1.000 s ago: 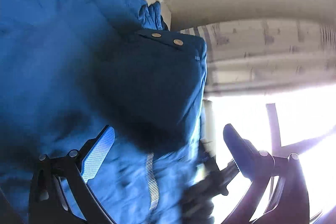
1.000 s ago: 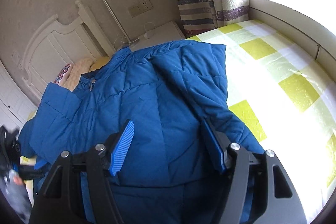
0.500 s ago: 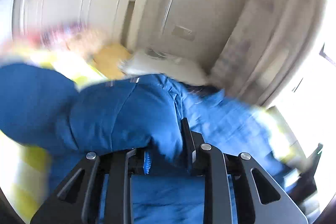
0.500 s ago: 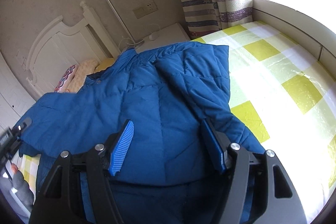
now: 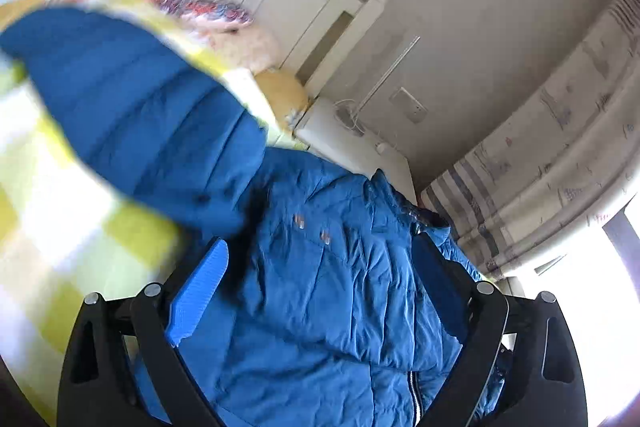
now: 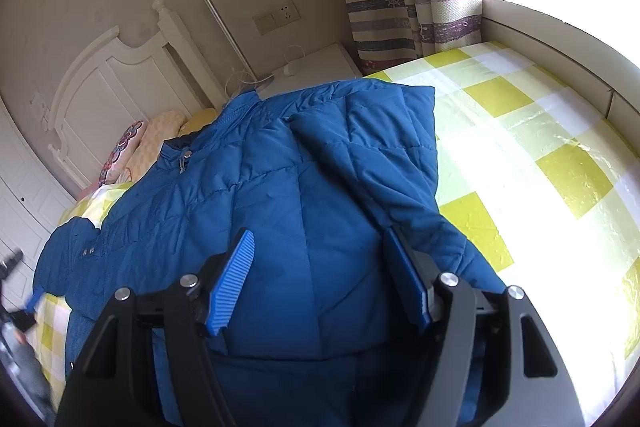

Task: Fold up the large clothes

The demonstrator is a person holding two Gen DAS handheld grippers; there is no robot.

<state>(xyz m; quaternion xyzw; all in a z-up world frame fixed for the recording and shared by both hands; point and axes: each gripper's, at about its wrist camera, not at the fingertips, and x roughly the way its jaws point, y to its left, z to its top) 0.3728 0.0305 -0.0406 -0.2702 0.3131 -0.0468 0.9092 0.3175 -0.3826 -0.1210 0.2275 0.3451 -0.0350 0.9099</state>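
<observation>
Right gripper (image 6: 320, 275) over blue jacket (image 6: 280, 187)

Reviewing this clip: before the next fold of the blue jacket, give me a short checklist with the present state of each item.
1. Left gripper open: ok, its jaws stand wide apart over the blue jacket.
2. Right gripper open: ok, fingers spread with fabric between them, not pinched.
3. Jacket lying on the checked bedsheet: ok.
4. Right sleeve folded in across the body: ok.
5. Left sleeve laid flat: cannot tell; it is blurred in the left wrist view.
6. Bare sheet beside the jacket toward the window: ok.
</observation>
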